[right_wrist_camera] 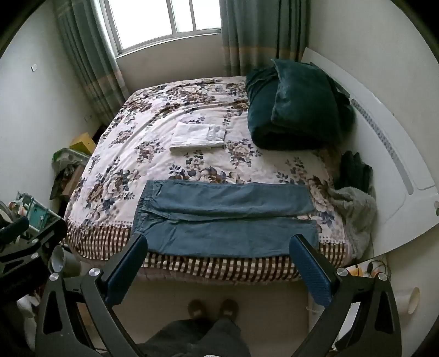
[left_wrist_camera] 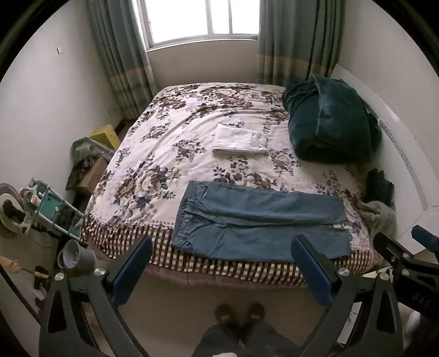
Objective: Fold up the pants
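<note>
Down at the bottom we see our own feet [left_wrist_camera: 239, 313] on the pale floor, standing at the foot of the bed. Our left gripper [left_wrist_camera: 222, 263] hangs in the air with its blue pads spread wide, nothing between them. Our right gripper [right_wrist_camera: 218, 261] does the same, jaws wide apart and holding nothing, and it pokes into the left camera's right edge as well.

Just past the fingertips lies the blue pants [left_wrist_camera: 260, 222], spread flat across the near edge of the bed [left_wrist_camera: 164, 131]. The waistband sits to our left, the legs run off to our right, and the two legs lie side by side, the farther one overlapping the nearer a little near the crotch. The near leg reaches onto the checked border of the floral bedspread.

Farther up the mattress, well apart from the pants, a folded white garment [left_wrist_camera: 240, 141] rests near the middle. To the right of it sits a dark green quilt bundle [left_wrist_camera: 329, 123] against the white headboard [left_wrist_camera: 406, 153]. A grey fluffy throw [right_wrist_camera: 354, 211] droops at the right side.

Beyond it all, curtains frame a bright window [left_wrist_camera: 203, 19].
</note>
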Available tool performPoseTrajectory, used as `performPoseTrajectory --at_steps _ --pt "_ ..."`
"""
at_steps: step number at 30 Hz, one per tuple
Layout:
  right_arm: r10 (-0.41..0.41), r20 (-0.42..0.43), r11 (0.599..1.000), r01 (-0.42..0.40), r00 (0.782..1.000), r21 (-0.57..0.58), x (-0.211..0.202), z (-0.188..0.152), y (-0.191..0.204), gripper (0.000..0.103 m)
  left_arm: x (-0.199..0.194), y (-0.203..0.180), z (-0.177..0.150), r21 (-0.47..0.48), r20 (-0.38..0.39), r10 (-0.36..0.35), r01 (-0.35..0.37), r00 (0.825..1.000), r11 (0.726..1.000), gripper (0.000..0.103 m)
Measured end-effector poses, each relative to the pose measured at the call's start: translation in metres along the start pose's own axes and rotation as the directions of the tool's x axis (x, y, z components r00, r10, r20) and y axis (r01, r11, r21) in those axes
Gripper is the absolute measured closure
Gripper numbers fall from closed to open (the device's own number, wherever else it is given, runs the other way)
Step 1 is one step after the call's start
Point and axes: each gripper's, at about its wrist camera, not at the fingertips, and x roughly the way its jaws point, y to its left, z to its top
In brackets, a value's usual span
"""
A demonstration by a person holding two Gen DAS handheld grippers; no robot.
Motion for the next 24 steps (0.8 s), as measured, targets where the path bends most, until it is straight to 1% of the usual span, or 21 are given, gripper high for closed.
performPoseTrajectory --at_steps 9,24 --pt "-0.007 -0.006 1.000 0.007 1.000 -0.009 -0.0029 0.0001 0.0043 0.000 -0.0003 -0.0006 -0.0006 0.002 0.005 0.012 -0.012 1.000 1.000 0.000" --pt "-0.013 -0.006 1.000 0.013 1.000 -0.016 -0.0015 0.0010 0.0076 0.000 -0.0009 0.0005 -0.0006 -0.002 0.007 0.004 -0.004 1.000 1.000 0.000"
